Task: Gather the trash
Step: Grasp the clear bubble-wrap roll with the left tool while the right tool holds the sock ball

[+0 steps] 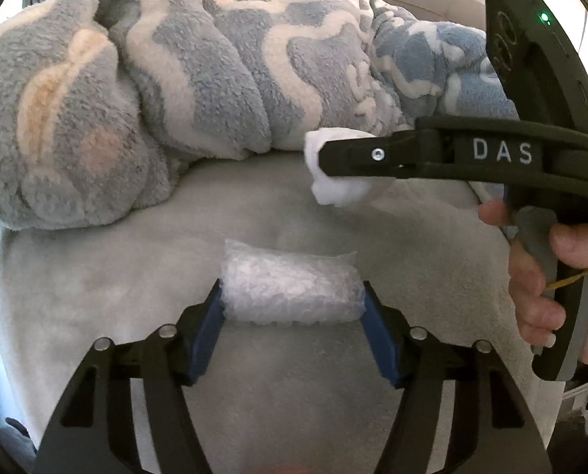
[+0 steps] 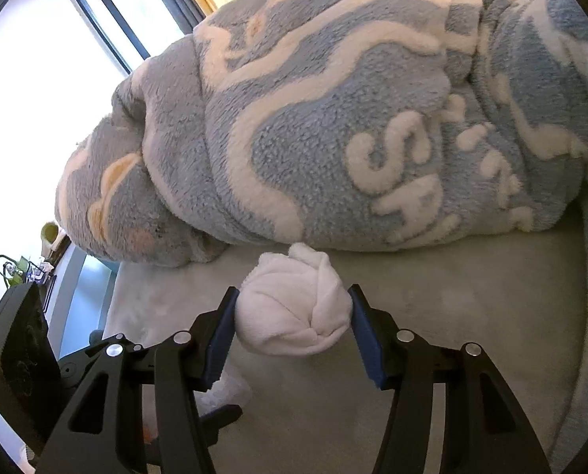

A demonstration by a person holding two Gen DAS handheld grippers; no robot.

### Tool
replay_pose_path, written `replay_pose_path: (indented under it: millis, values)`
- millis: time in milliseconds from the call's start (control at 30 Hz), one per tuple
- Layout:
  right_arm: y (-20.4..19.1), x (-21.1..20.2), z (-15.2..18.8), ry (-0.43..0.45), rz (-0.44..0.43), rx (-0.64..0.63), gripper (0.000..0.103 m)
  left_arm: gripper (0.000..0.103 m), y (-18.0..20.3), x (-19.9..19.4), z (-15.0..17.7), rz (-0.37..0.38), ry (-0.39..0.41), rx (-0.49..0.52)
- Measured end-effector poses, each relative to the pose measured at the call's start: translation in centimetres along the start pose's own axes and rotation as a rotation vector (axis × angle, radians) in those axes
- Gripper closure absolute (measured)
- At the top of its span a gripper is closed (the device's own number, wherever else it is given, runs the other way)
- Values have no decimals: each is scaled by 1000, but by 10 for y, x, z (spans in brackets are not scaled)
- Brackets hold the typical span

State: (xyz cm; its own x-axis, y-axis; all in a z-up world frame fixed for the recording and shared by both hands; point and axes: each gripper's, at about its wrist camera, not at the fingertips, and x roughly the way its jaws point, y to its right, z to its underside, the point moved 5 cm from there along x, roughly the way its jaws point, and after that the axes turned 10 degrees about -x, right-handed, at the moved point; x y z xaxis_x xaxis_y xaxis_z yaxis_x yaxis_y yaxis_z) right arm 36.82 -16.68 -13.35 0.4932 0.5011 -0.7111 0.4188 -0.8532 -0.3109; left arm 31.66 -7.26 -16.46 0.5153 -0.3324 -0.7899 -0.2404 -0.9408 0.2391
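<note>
Both pieces are in hand: the left gripper (image 1: 292,302) clamps a bubble-wrap wad (image 1: 290,290) between its pads, the right gripper (image 2: 293,318) clenches a crumpled tissue ball (image 2: 294,308). Both sit low over the bed (image 1: 136,276); binning them remains.

- On the right hand-held gripper (image 1: 313,158), seen side-on from my left wrist camera, I read the white capitals "D A S" on a dark band along its body.
- On the fleece blanket (image 2: 333,118) in my right wrist view, raised cream letters stand on the blue pile. I make out an "S" and an "A" for certain; the letters beside them run into a fold and I cannot read the word.
- A round embossed mark sits on the upper housing of that same gripper, too faint for me to read.
</note>
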Motion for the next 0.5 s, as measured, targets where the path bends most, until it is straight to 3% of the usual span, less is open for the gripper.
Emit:
replay_pose_path:
  millis: [500]
  values:
    - [-38, -43, 12, 51, 76, -36, 47, 35, -4, -56, 27, -42, 68, -61]
